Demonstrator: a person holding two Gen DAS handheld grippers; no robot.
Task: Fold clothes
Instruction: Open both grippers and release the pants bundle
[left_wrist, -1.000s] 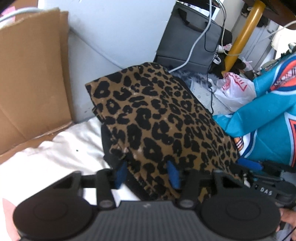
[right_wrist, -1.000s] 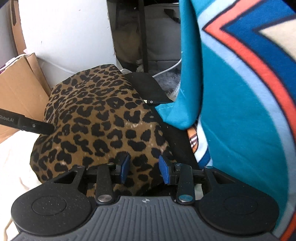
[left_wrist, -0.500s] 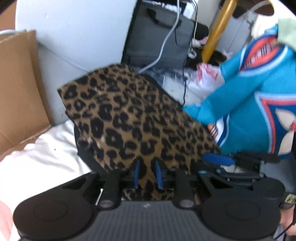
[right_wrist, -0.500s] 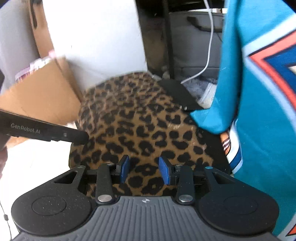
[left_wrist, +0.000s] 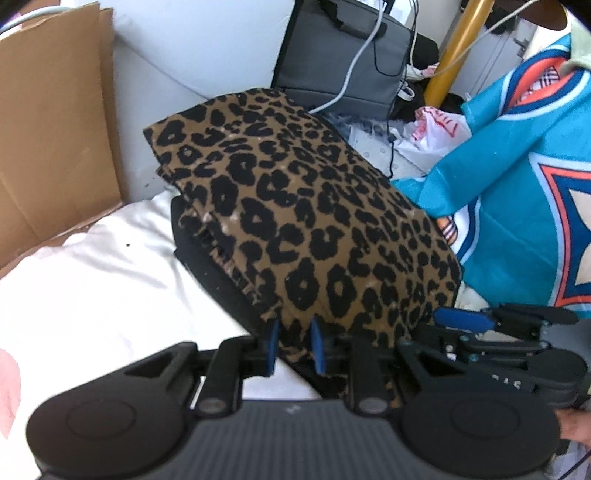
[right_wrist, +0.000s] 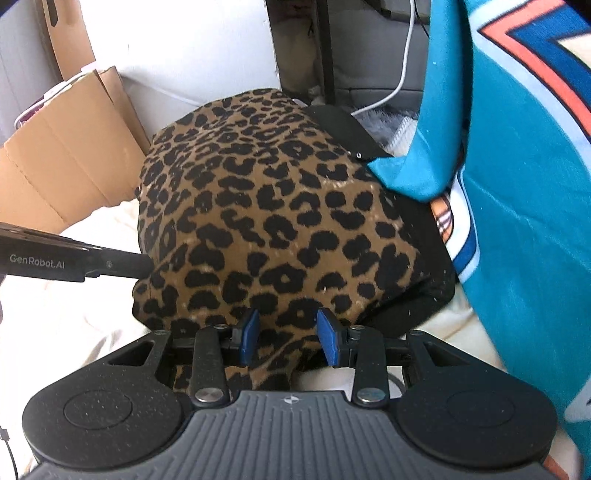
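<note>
Leopard-print garment (left_wrist: 317, 206): soft matt knit cloth, slightly fuzzy nap, with a black matt fabric layer under it. Bedsheet (left_wrist: 92, 288): white smooth cloth, faint sheen, lightly creased. Teal jersey (right_wrist: 524, 221): smooth synthetic-looking cloth, printed panels. Cardboard (left_wrist: 51, 122): brown, matt, corrugated, creased. Gray bag (left_wrist: 343, 55): woven matt fabric. Yellow pole (left_wrist: 450, 48): glossy. Left gripper (left_wrist: 294, 347) and right gripper (right_wrist: 289, 336): black matt textured plastic, ribbed housing, blue pads (right_wrist: 328, 339), small metal pins.

Bright daylight, blown-out white bedding (left_wrist: 92, 280), fisheye-bent edges, slight blur
</note>
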